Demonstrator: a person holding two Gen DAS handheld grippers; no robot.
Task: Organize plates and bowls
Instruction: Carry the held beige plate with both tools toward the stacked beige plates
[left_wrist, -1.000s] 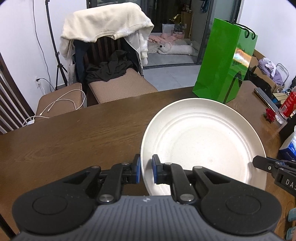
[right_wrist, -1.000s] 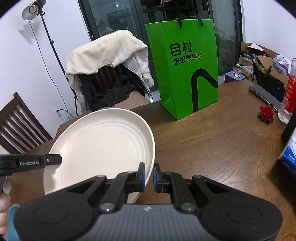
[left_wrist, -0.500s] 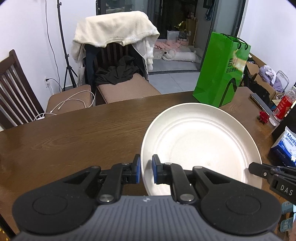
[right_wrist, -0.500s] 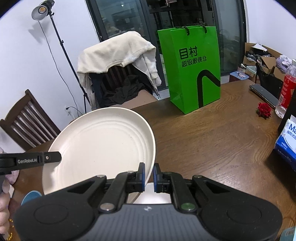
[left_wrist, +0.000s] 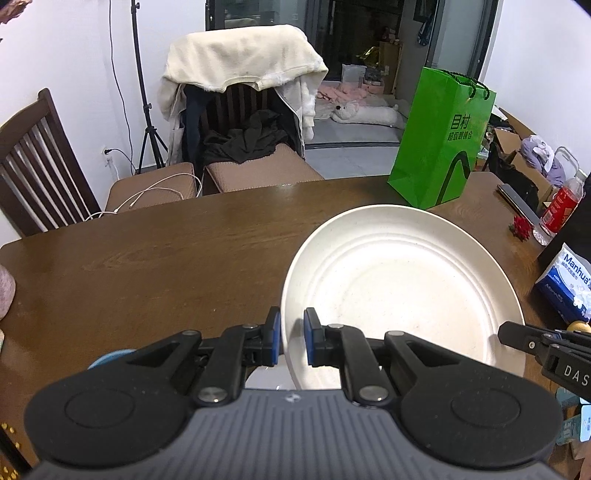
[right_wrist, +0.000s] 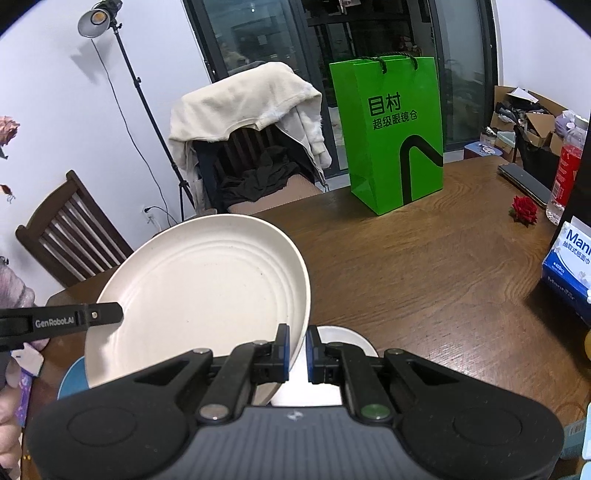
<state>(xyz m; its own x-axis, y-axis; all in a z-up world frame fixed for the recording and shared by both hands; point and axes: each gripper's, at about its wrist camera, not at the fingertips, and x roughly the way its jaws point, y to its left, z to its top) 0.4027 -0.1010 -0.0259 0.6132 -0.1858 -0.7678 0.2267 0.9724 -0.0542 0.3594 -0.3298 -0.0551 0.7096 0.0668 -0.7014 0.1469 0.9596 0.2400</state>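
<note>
A large cream plate (left_wrist: 399, 291) hangs tilted above the brown table (left_wrist: 166, 266), held by both grippers at opposite rims. My left gripper (left_wrist: 291, 341) is shut on its left rim. My right gripper (right_wrist: 297, 349) is shut on the right rim of the same plate (right_wrist: 199, 288). In the left wrist view a right finger (left_wrist: 535, 343) shows at the plate's far edge. In the right wrist view a left finger (right_wrist: 74, 321) lies across the plate's left side. A white dish (right_wrist: 343, 339) and a blue dish (right_wrist: 74, 376) sit on the table under the plate, mostly hidden.
A green paper bag (right_wrist: 391, 133) stands at the table's back. A tissue pack (right_wrist: 569, 266), a red rose (right_wrist: 524, 208), a red-labelled bottle (right_wrist: 567, 166) and a phone (right_wrist: 522, 184) are on the right. Chairs (left_wrist: 243, 122) stand behind the table.
Both grippers rose and drew back together with the plate held between them. More of the table shows, and the white and blue dishes have come into view beneath the plate.
</note>
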